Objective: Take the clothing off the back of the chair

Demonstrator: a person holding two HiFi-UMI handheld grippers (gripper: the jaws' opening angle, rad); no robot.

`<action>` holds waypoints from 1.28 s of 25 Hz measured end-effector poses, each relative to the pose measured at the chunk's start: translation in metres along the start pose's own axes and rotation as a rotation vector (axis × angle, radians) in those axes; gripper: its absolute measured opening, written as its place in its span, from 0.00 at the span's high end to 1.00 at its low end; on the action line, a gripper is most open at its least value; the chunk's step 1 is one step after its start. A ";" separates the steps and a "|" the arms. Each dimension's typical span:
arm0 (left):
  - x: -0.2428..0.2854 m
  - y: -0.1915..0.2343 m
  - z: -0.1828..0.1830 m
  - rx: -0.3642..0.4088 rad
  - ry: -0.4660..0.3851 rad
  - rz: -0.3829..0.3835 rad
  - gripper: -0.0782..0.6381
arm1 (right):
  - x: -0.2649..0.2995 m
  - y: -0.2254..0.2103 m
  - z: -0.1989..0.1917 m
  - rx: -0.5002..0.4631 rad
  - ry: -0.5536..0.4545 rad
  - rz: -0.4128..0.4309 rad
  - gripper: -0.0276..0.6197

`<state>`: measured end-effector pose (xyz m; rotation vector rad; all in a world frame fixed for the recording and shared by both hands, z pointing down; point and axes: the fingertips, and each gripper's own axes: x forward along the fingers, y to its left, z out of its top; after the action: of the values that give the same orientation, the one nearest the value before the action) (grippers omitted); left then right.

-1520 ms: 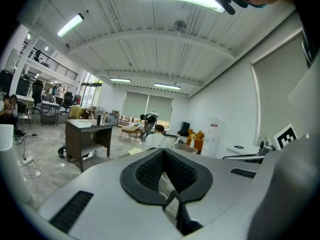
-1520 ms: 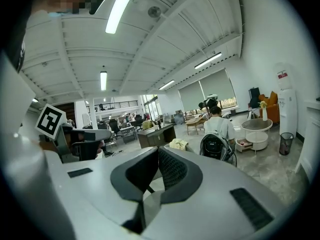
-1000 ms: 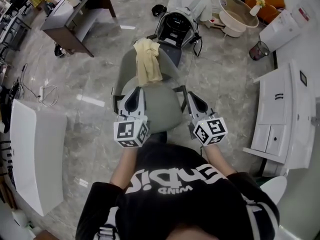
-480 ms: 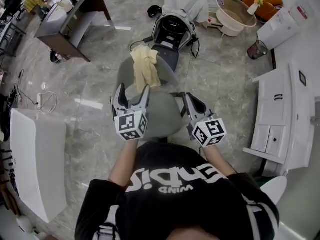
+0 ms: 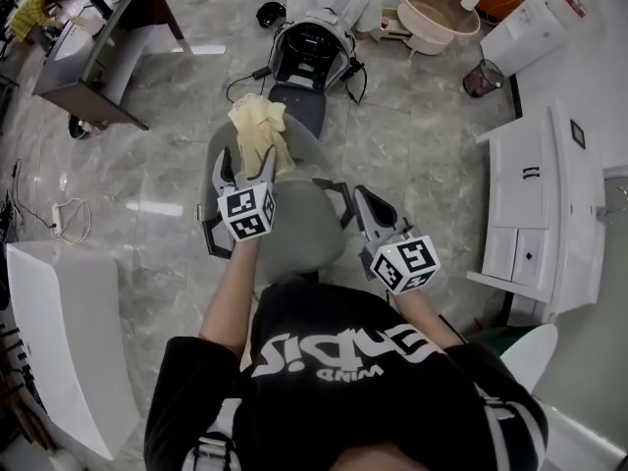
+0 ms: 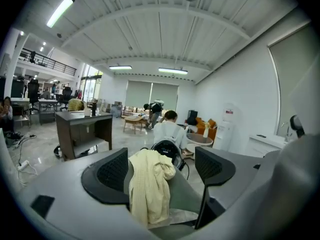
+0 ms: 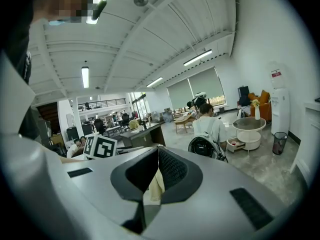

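Note:
A pale yellow garment (image 5: 257,130) hangs over the back of a grey office chair (image 5: 294,226). My left gripper (image 5: 245,165) is low over the seat, right in front of the chair back, and its jaws are opening. In the left gripper view the garment (image 6: 150,184) shows between the two wide-apart jaws of that gripper (image 6: 162,169), and neither pad presses on it. My right gripper (image 5: 363,199) hovers over the chair's right armrest with its jaws together and nothing in them. In the right gripper view, a strip of yellow cloth shows beyond that gripper's (image 7: 157,153) closed tips.
Behind the chair a person in white sits on the floor with a black backpack (image 5: 309,52). A round beige table (image 5: 432,3) and a bin (image 5: 481,77) stand at the back right. A white cabinet (image 5: 535,204) is on the right, a dark desk (image 5: 88,47) at the back left, a white table (image 5: 59,332) on the left.
My left gripper has gone forward from the seat's front to the chair back and its jaws have spread from shut to wide apart. The right gripper has edged forward slightly.

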<state>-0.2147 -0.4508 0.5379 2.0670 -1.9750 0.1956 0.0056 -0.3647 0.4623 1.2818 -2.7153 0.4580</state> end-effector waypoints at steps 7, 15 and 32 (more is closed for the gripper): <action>0.080 0.018 -0.034 0.042 0.110 0.023 0.32 | 0.012 -0.016 -0.010 0.024 0.037 -0.058 0.94; 0.139 0.041 -0.077 0.007 0.248 0.083 0.32 | 0.008 -0.041 -0.017 0.041 0.065 -0.136 0.94; 0.146 0.041 -0.092 -0.047 0.312 0.046 0.66 | 0.004 -0.047 -0.030 0.055 0.097 -0.159 0.94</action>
<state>-0.2383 -0.5656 0.6710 1.8342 -1.8192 0.4479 0.0382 -0.3866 0.5020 1.4356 -2.5148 0.5655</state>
